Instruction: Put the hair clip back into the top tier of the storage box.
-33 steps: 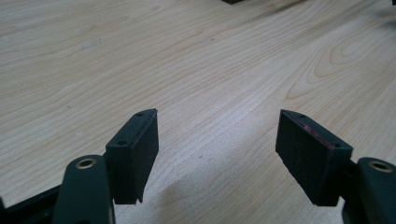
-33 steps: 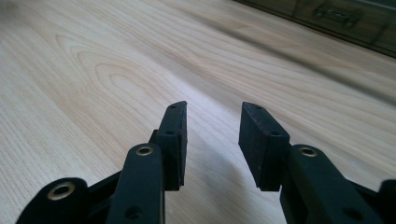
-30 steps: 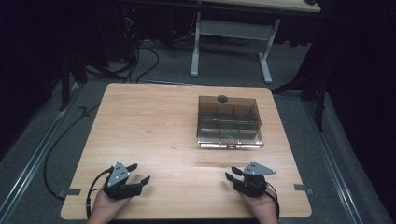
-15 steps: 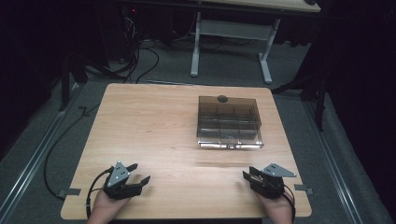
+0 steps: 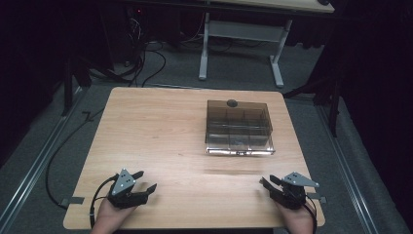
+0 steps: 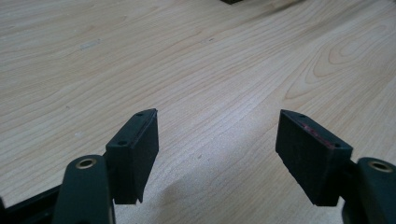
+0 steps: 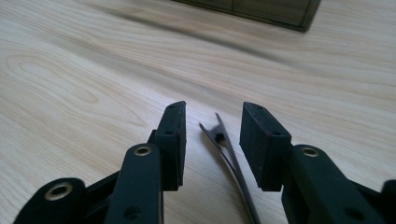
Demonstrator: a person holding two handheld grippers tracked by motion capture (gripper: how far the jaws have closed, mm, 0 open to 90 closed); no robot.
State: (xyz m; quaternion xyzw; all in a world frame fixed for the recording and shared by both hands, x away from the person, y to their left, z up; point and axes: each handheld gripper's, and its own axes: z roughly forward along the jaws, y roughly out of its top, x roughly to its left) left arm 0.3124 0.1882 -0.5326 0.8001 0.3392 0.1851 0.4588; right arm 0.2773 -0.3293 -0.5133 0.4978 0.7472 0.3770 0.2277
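A smoky clear compartment box with several divisions sits right of the table's middle, a small dark round object at its far edge. My left gripper rests at the table's front left; its jaws are wide open over bare wood. My right gripper rests at the front right, pointing left. Its jaws stand open on either side of thin metal tweezers that lie on the wood, touching neither pad. The box's near edge shows far ahead.
The wooden table has broad bare room left of the box. Its front edge lies just behind both hands. Beyond the far edge stand a white table frame and cables on grey floor.
My right gripper has slid to the right along the front of the table. The left gripper and the box have stayed put.
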